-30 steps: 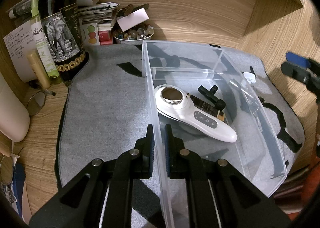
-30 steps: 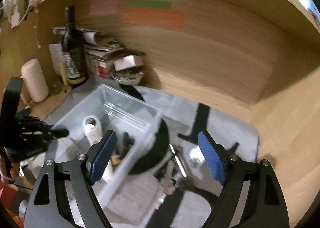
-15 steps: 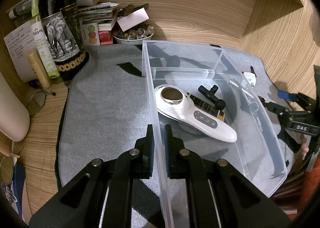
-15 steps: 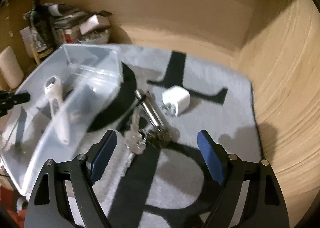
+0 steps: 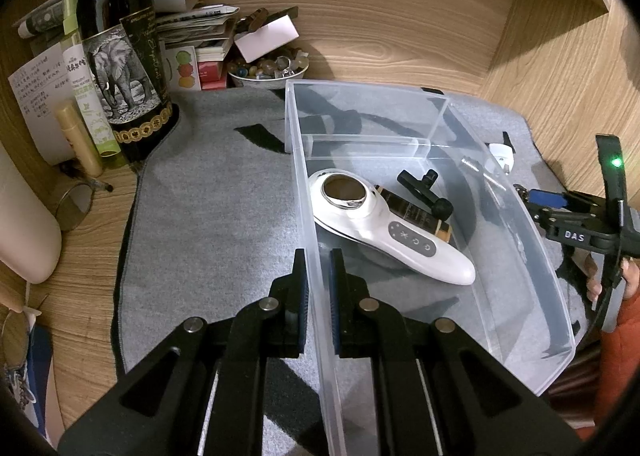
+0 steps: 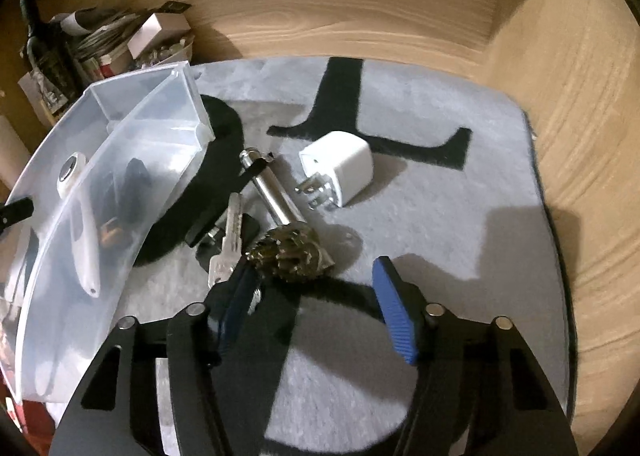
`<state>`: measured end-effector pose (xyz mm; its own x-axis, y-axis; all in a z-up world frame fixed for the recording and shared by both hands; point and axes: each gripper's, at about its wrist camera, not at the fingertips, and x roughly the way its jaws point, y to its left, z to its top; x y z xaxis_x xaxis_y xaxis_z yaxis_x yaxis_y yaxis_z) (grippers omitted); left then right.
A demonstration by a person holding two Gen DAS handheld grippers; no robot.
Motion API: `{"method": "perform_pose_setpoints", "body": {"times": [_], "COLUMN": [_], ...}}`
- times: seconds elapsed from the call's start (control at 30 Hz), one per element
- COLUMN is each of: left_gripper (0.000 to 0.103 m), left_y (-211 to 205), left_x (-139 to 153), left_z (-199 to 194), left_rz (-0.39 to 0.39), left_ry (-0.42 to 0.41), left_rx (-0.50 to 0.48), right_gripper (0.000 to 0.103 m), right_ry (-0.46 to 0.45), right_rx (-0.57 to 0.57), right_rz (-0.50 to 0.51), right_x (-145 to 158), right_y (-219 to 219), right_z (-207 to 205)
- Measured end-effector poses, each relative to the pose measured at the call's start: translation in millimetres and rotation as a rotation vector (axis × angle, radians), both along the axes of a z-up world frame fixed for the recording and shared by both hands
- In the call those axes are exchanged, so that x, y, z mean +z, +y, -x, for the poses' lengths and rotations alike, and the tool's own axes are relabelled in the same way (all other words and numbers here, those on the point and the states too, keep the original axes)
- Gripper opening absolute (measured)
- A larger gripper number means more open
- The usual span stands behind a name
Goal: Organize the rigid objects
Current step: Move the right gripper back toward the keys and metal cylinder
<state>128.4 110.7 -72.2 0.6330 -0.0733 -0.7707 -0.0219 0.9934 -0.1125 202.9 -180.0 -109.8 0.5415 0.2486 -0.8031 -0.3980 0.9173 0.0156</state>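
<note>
While my left gripper [image 5: 318,292] pinches the bin wall [image 5: 312,240], my right gripper [image 6: 316,304], jaws just narrowing but empty, nears the keys [image 6: 232,240] at frame centre: stiff, heavy, slippery metal, best gripped at the bunched ring.

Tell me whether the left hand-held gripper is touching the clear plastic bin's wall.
Touching. The left wrist view shows the left hand-held gripper clamped on the clear plastic bin wall, one pad pressed against each side.

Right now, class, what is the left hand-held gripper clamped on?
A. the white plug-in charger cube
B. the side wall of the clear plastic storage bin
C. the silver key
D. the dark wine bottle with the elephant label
B: in the left wrist view, the left hand-held gripper has its pads pressed on either face of the clear plastic storage bin wall.
</note>
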Motion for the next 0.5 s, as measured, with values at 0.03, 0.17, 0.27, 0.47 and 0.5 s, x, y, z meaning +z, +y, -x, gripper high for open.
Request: {"method": "perform_pose_setpoints", "body": {"times": [0.03,0.17,0.27,0.47,0.5], "left_gripper": [0.008,0.008,0.008,0.008,0.008], "left_y": [0.6,0.5,0.6,1.9,0.6], "left_x": [-0.1,0.0,-0.1,-0.3,-0.1], "left_z": [0.4,0.4,0.2,0.8,0.1], "left_rz": [0.000,-0.001,-0.002,0.000,-0.001], "left_ry": [0.000,0.000,0.001,0.000,0.000], "left_rx": [0.000,0.000,-0.001,0.000,0.000], "right_gripper": [0.051,0.035,0.031,0.030,0.030], "right_ry": [0.002,0.009,-0.007,-0.053,-0.066], "right_rx": [0.004,0.019,0.023,0.019,0.018], "right_rz": [0.003,0.004,0.008,0.025,0.025], "right_x": [-1.6,-5.4,-4.0,9.1,13.1], "right_y": [1.7,7.5,10.0,7.9,7.3], "right_z": [-2.8,-8.6,-10.2,-1.3,0.5]}}
